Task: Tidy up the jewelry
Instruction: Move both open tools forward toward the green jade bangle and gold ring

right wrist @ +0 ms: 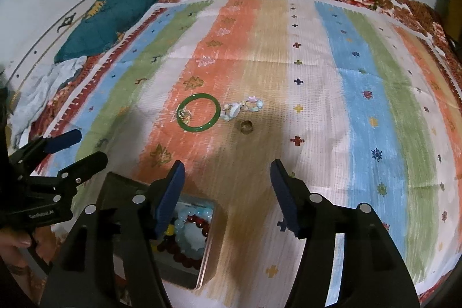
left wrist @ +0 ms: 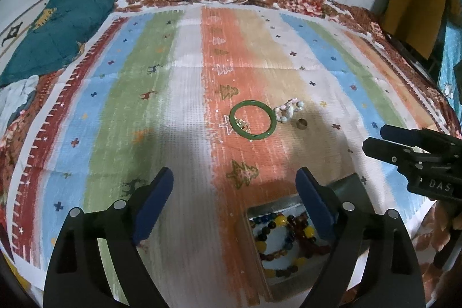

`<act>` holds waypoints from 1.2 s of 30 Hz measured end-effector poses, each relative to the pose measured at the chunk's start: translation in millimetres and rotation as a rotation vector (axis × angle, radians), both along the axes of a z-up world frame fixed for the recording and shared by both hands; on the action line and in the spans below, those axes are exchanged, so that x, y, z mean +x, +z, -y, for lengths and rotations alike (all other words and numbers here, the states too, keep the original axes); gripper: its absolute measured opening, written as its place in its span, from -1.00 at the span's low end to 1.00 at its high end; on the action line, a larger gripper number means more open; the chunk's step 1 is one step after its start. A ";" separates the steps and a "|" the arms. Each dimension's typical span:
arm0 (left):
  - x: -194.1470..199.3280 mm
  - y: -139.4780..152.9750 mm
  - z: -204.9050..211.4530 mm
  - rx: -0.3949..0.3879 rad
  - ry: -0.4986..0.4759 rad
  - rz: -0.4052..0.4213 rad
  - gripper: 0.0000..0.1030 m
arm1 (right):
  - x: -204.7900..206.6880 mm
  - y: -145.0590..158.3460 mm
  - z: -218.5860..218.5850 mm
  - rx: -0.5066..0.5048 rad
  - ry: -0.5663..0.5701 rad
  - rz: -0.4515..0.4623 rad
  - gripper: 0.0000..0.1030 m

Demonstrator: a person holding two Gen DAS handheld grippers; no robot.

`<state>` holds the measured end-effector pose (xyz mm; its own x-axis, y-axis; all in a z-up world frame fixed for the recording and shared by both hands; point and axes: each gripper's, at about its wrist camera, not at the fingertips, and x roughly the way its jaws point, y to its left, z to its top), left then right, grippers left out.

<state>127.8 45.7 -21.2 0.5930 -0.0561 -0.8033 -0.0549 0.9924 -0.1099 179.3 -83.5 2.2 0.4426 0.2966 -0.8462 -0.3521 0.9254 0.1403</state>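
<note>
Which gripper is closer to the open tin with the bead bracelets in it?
Too close to call. The tin lies between them: the left gripper has it under its right finger, the right gripper under its left finger. Both are open and empty.

Left gripper [left wrist: 234, 192] with jaws spread wide and empty, right gripper [right wrist: 228, 186] likewise spread, 2 grippers side by side, hovering.

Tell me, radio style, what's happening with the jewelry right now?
Left gripper and right gripper open, empty. Green bangle, pale bead bracelet, small ring loose on cloth; bead bracelets already in box. Nothing blocking.
</note>
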 end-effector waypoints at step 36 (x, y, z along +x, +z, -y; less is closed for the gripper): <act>98.6 -46.0 -25.8 -0.064 -0.002 -0.112 0.66 | 78.5 -46.8 -15.3 -0.056 -0.013 -0.119 0.23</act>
